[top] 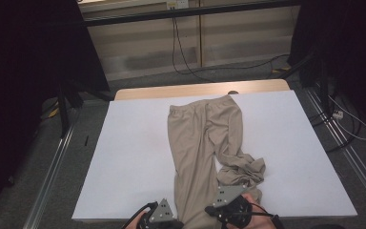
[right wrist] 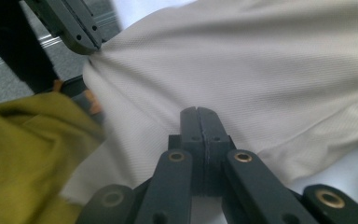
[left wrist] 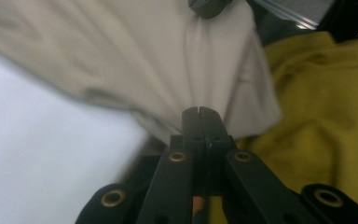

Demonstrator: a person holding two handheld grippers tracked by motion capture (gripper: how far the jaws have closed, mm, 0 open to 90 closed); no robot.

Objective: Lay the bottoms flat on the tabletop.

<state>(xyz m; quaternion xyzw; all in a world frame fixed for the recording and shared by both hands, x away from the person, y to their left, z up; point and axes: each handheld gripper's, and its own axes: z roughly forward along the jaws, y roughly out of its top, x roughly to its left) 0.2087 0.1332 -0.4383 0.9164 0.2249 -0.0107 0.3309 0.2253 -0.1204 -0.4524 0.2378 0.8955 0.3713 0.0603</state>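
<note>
A pair of beige trousers [top: 200, 143] lies lengthwise on the white table [top: 133, 157], waistband at the far end. One leg runs straight to the near edge; the other is bunched in a heap [top: 242, 171] at the right. At the near edge, my left gripper [top: 164, 214] and right gripper [top: 228, 202] flank the straight leg's hem. In the left gripper view the jaws meet, pinching the beige cloth [left wrist: 168, 60]. The right gripper [right wrist: 199, 111] is likewise shut on the cloth [right wrist: 261, 70], with the other gripper's tip [right wrist: 79, 28] at the hem's far corner.
A yellow-green garment [left wrist: 326, 116] on the person lies just behind the hem, also seen as yellow-green cloth [right wrist: 23, 154] in the right gripper view. Black stands and cables [top: 186, 52] sit on the floor beyond the table. Metal rails [top: 52, 162] run along both sides.
</note>
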